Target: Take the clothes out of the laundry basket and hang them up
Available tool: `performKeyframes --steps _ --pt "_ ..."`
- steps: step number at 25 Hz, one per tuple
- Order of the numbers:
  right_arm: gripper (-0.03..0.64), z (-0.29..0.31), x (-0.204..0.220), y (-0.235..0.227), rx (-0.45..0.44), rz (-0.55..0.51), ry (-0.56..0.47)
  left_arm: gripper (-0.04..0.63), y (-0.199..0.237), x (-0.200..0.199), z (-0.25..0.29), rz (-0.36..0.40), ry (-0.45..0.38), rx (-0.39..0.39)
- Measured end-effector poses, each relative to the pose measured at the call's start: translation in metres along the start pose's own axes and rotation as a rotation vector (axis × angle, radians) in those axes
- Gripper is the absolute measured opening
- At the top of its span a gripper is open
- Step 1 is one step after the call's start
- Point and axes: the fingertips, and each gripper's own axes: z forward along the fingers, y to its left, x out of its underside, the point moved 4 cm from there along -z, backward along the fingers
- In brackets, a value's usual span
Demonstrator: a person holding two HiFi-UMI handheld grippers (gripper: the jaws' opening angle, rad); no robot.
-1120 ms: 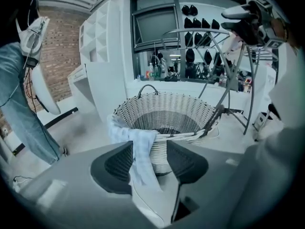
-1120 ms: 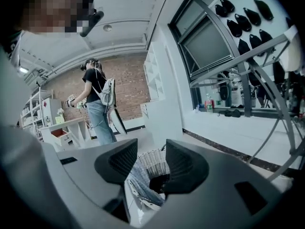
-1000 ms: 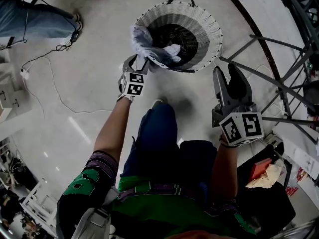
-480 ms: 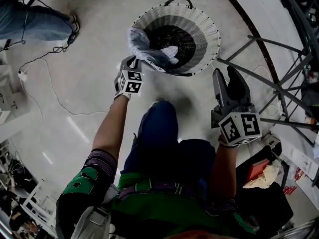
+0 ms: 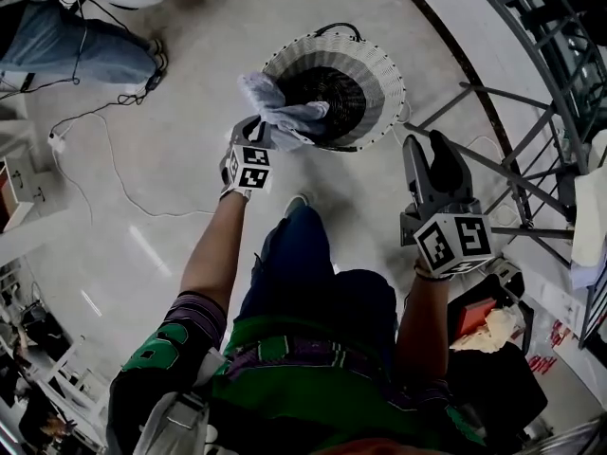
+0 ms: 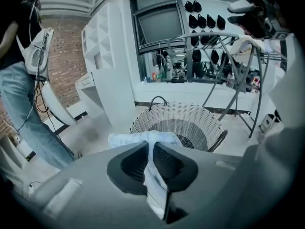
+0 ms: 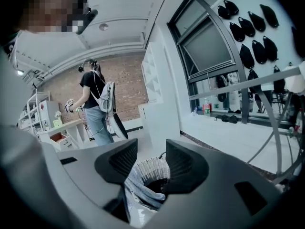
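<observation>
While the left gripper (image 5: 259,133) is closing its jaws on a fold of the pale garment (image 5: 285,114) at the rim of the laundry basket (image 5: 389,69), the right gripper (image 5: 425,150) hangs parted and empty; so thin a pinch may slip, or the cloth may snag on the rim.

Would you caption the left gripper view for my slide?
Left gripper, jaws closing on a pale garment, before the wicker basket.

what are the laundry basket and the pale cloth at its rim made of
Laundry basket: looks like woven wicker or plastic rattan, matte white with a grey band inside. The open lattice weave shows in its wall.
Cloth: soft, thin fabric, pale and matte, perhaps cotton. It bunches and folds limply.
</observation>
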Motion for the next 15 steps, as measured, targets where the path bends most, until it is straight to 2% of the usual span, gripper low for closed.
performKeyframes --steps 10,15 --pt "0.17 -0.05 -0.111 0.031 -0.015 -0.033 -0.034 0.04 0.027 -0.113 -0.106 -0.004 -0.09 -0.03" --pt "0.17 -0.065 -0.171 0.064 -0.063 -0.047 -0.08 0.04 0.039 -0.175 -0.17 0.0 -0.165 -0.047"
